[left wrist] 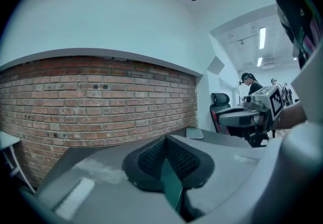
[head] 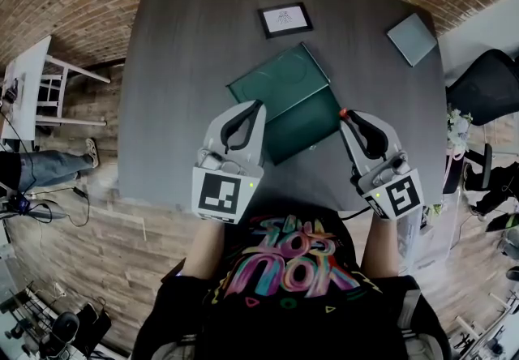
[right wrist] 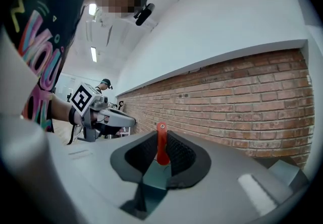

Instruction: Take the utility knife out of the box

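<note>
The green box (head: 304, 119) lies open in the middle of the dark table (head: 178, 66), its lid (head: 280, 79) folded back. My left gripper (head: 259, 105) is shut on the box's near left edge; in the left gripper view that thin green wall (left wrist: 171, 182) stands pinched between the pads. My right gripper (head: 347, 120) hovers at the box's right side, shut on the red utility knife (head: 342, 113). In the right gripper view the knife (right wrist: 161, 148) sticks up from between the jaws, with the green box (right wrist: 151, 180) just below it.
A framed picture (head: 285, 19) and a grey-blue notebook (head: 412, 38) lie at the far side of the table. A black chair (head: 485, 84) stands to the right, a white table (head: 24, 79) to the left. A brick wall (left wrist: 101, 102) runs behind.
</note>
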